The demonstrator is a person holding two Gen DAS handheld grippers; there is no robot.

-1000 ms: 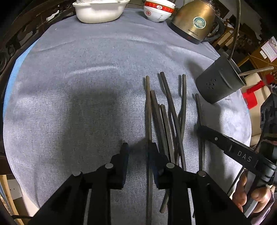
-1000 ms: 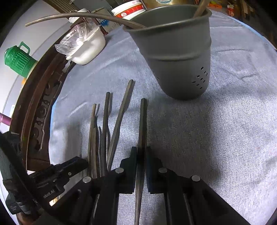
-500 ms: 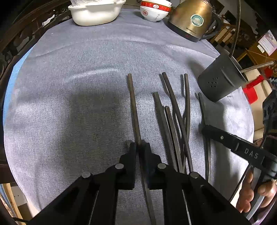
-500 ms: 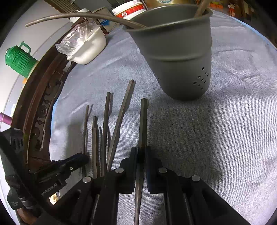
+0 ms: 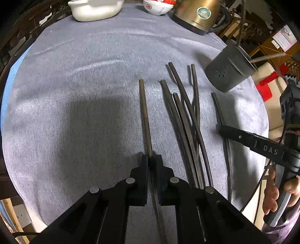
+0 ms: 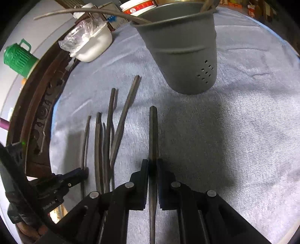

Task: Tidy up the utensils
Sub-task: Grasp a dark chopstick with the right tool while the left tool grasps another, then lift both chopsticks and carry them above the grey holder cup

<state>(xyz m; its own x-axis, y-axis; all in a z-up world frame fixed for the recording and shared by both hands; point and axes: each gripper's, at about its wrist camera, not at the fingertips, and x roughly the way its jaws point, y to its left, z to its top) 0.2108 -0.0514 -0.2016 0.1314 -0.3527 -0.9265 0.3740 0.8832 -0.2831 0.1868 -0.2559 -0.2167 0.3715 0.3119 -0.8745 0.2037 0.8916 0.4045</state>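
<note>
Grey cloth [image 5: 75,93] covers round table; kettle [image 5: 196,16] at far edge.

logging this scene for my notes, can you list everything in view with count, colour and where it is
loose chopsticks: about five, dark, lying on the cloth between the grippers
held chopsticks: two, dark, one in the left gripper, one in the right gripper
holder cup: one, grey with small holes, on the cloth ahead of the right gripper, a few sticks already in it
cloth: one, grey, covering the table
dish: one, white, far edge
bowl: one, white with red trim, far edge
kettle: one, gold, far edge
jug: one, green, beyond the table rim
left gripper: black, shut on a chopstick
right gripper: black, shut on a chopstick
</note>
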